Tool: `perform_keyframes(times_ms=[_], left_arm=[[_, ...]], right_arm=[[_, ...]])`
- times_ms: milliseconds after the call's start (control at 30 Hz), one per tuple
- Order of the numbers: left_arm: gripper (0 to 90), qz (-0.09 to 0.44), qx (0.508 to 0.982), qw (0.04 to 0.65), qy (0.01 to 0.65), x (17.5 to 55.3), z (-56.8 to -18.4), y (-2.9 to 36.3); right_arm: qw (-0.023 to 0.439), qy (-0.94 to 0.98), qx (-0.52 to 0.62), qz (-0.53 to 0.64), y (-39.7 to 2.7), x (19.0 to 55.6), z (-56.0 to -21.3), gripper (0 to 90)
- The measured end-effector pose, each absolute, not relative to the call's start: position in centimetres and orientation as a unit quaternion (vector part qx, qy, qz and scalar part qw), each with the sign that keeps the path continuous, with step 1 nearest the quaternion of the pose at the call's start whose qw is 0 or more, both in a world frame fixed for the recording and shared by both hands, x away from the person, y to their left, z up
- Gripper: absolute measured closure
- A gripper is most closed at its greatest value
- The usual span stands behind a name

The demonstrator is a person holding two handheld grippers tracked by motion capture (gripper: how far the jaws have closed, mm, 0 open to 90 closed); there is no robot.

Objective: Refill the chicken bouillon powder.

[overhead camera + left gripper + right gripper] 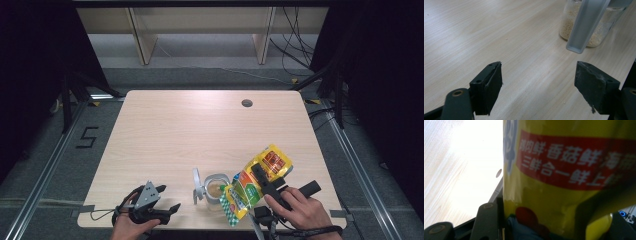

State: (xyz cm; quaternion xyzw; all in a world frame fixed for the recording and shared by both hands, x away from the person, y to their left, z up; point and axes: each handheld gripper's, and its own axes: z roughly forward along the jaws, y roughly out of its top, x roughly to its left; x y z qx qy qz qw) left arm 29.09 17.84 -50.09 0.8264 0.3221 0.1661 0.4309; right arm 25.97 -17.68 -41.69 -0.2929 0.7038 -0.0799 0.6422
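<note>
The yellow seasoning pouch (pixel 257 181) hangs tilted above the near right part of the table (pixel 190 130), its long axis running from about 1 o'clock, where the red-labelled end is, down to 7 o'clock, where the green-checked end dips just over the glass jar (pixel 216 189). I judge a pour into that jar is in hand, so what matters is that the pouch's low end lies at the jar's 4 o'clock, close above its rim. My right gripper (pixel 267 184) holds the pouch, jaws clamped on its middle; in the right gripper view the yellow face (pixel 564 177) presses against the jaw. The jar's lid (pixel 198 186) stands swung open at its 9 o'clock. My left gripper (pixel 162 202) rests at the jar's 8 o'clock, jaws wide and empty, pointed toward the jar (pixel 584 22).
</note>
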Motion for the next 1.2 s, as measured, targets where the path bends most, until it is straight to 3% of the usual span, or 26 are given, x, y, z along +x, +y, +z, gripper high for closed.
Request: perform_keyframes(times_ms=[1200], left_arm=[[22.1,0.164,0.825,0.435,0.321,29.07,-50.06,17.86]], right_arm=[[0.642,0.705,-0.290,-0.077,-17.89,25.95,-41.62,49.6]])
